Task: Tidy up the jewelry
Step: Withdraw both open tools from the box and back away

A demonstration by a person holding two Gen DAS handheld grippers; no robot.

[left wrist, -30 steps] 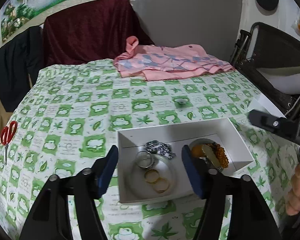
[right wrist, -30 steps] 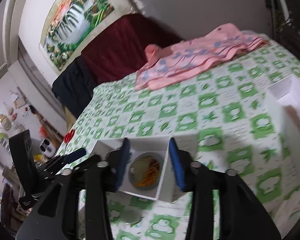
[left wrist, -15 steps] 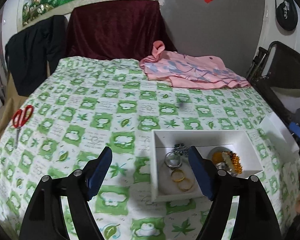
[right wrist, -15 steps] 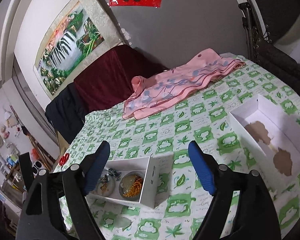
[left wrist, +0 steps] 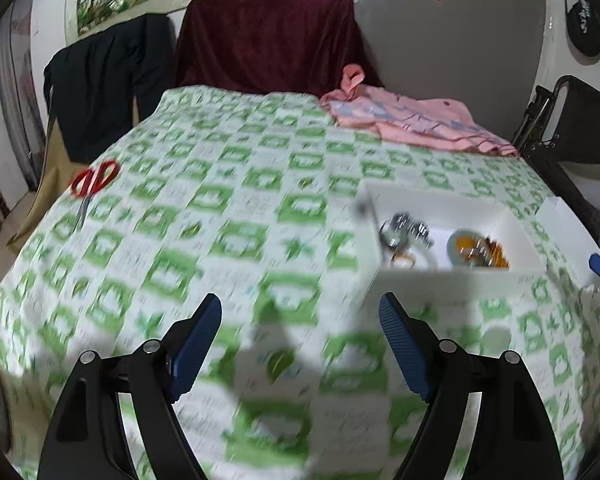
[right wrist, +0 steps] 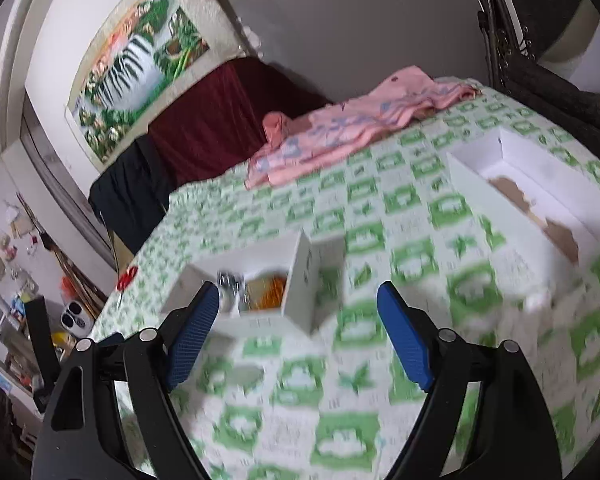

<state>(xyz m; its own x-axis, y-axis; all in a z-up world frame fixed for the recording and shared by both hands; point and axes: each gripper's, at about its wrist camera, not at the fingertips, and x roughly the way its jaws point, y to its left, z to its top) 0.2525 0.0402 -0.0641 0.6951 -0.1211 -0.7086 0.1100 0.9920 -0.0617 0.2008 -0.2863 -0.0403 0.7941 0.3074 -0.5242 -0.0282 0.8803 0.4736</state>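
Blue-padded jaws of the left gripper (left wrist: 300, 340) opening wide at lower frame, nothing between them, only the green-and-white checked cloth (left wrist: 220, 208). White jewelry box (left wrist: 452, 276) above and right of the right-hand pad, apart from it, holding silver pieces (left wrist: 406, 228), blurred, and a small dish of orange beads (left wrist: 478, 250). Right gripper (right wrist: 298, 332) likewise spread and empty; the box at centre-left, its near wall just beyond the left pad. Empty white lid (right wrist: 532, 196) at upper right. Red scissors (left wrist: 92, 184) far left, pink garment (left wrist: 412, 124) farthest
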